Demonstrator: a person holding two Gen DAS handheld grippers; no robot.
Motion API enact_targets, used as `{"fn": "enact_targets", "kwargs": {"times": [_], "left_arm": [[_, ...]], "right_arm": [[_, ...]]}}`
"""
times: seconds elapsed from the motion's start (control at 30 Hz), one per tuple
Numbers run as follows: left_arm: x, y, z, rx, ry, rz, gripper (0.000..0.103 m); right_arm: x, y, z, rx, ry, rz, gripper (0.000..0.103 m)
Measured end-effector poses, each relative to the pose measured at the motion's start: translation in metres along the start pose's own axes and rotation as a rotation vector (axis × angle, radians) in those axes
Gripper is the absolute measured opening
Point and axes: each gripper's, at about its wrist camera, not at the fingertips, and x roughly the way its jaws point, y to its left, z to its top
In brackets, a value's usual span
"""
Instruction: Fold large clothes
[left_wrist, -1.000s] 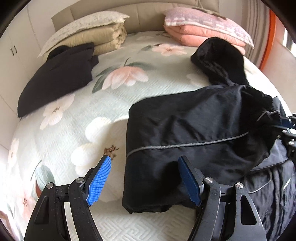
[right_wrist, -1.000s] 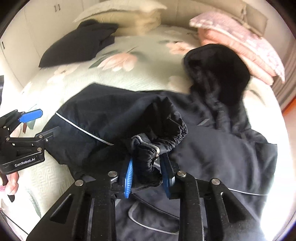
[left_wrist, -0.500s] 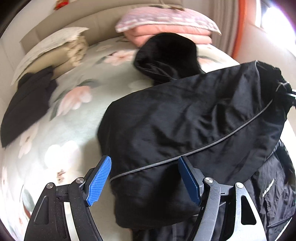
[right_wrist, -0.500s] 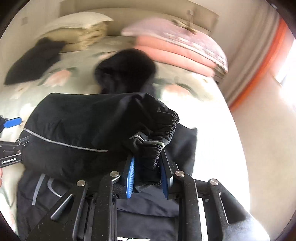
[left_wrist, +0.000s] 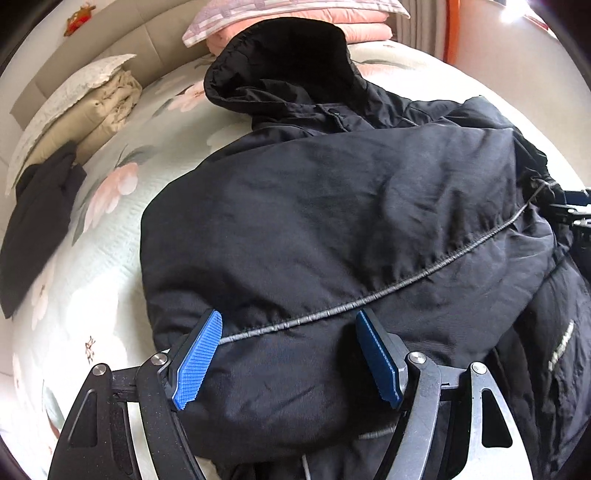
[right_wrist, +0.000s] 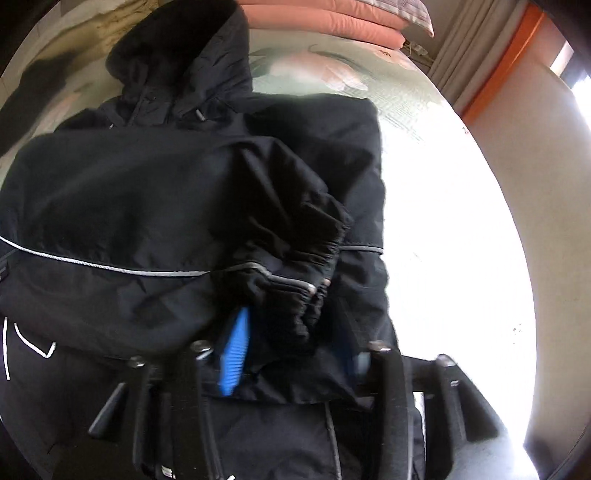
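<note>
Right gripper (right_wrist: 291, 350) jaws just opening, elastic sleeve cuff (right_wrist: 314, 266) loose between, released after fold across black jacket (left_wrist: 332, 229) on bed (left_wrist: 110, 258). Left gripper (left_wrist: 288, 354) apart, straddling sleeve. Hood (left_wrist: 280, 59) beyond, toward pillows (left_wrist: 295, 18).

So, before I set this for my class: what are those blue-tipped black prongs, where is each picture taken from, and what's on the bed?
No robot here: a person holds a pincer tool in each hand, each carrying a camera that looks along its blue pads. One view is from the left tool, the other from the right tool. A black hooded jacket lies on a floral bedspread, its sleeve folded across. The left tool is open over the jacket. The right tool's jaws have just been opening, the elastic cuff between them.
</note>
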Motion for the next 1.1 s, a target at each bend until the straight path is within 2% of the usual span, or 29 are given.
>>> {"fn": "enact_targets", "kwargs": {"times": [0.1,0.17,0.23,0.27,0.3,0.37,0.43,0.53,0.57,0.63,0.73,0.83,0.93,1.0,1.07,1.1], "left_arm": [[-0.025,0.021,0.005,-0.067,-0.046,-0.083,0.076],[-0.037,0.032,0.012,-0.097,-0.075,-0.097,0.076],[-0.04,0.034,0.02,-0.103,-0.089,-0.081,0.076],[-0.037,0.031,0.022,-0.101,-0.087,-0.071,0.076],[-0.033,0.029,0.024,-0.1,-0.079,-0.07,0.076],[-0.019,0.021,0.024,-0.104,-0.046,-0.09,0.077],[-0.006,0.013,0.021,-0.094,-0.021,-0.074,0.077],[0.019,0.003,0.011,-0.056,0.013,-0.026,0.078],[0.023,0.002,0.006,-0.047,0.008,-0.017,0.08],[0.027,0.001,0.0,-0.035,-0.005,0.002,0.083],[0.033,0.005,-0.003,-0.05,0.004,-0.009,0.085],[0.022,0.006,0.002,-0.044,0.02,-0.008,0.084],[0.001,0.012,0.003,-0.074,0.002,-0.051,0.084],[-0.016,0.011,0.002,-0.092,-0.027,-0.073,0.084],[-0.027,0.004,0.0,-0.08,-0.05,-0.093,0.084],[-0.028,-0.001,-0.002,-0.07,-0.05,-0.093,0.084]], "right_arm": [[-0.027,-0.024,0.003,0.04,-0.022,0.065,0.064],[-0.048,-0.034,0.009,0.058,-0.07,0.074,0.064],[-0.057,-0.026,0.025,0.037,-0.093,0.074,0.06],[-0.056,-0.017,0.035,0.015,-0.096,0.088,0.05],[-0.053,-0.008,0.043,0.0,-0.099,0.104,0.045],[-0.033,0.014,0.06,-0.034,-0.092,0.125,0.044],[-0.002,0.029,0.07,-0.046,-0.045,0.146,0.04],[0.051,0.028,0.068,-0.058,0.044,0.151,0.038],[0.06,0.028,0.064,-0.057,0.047,0.157,0.038],[0.065,0.028,0.064,-0.059,0.027,0.16,0.038],[0.066,0.03,0.06,-0.093,0.002,0.144,0.036],[0.054,0.029,0.063,-0.101,0.02,0.155,0.036],[0.022,0.026,0.061,-0.068,-0.012,0.205,0.05],[-0.002,0.027,0.054,-0.073,-0.067,0.217,0.078],[-0.016,0.033,0.04,-0.104,-0.096,0.215,0.082],[-0.014,0.038,0.032,-0.127,-0.072,0.204,0.082]]}}
